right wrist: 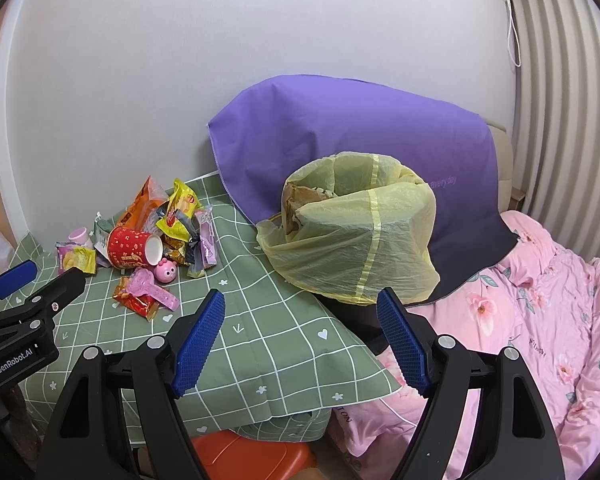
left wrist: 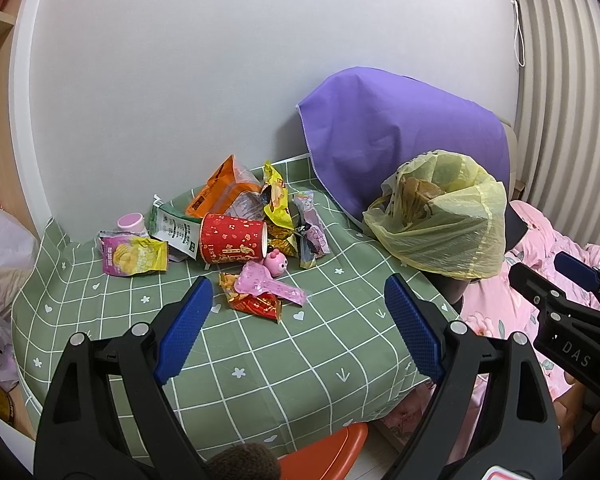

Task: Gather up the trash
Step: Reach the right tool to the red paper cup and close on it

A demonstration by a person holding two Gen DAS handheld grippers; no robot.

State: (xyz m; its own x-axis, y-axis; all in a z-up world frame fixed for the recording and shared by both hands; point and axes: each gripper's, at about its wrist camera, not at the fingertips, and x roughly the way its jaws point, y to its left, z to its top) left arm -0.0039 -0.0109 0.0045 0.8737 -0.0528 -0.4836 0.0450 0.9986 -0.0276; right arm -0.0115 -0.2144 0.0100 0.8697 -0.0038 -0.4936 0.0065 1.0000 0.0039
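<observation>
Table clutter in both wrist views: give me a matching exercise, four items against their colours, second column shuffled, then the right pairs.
Items:
1. paper cup lying on its side
2. bin liner
3. cloth against the wall
4. tablecloth

Colours:
A. green with white grid
B. purple
C. red with gold print
D. translucent yellow

Pairs: 1-C, 2-D, 3-B, 4-A

Left claw (left wrist: 300, 320) spread wide above green tablecloth (left wrist: 300, 360); wrapper pile (left wrist: 228, 232) ahead, yellow bag (left wrist: 440, 216) right.
</observation>
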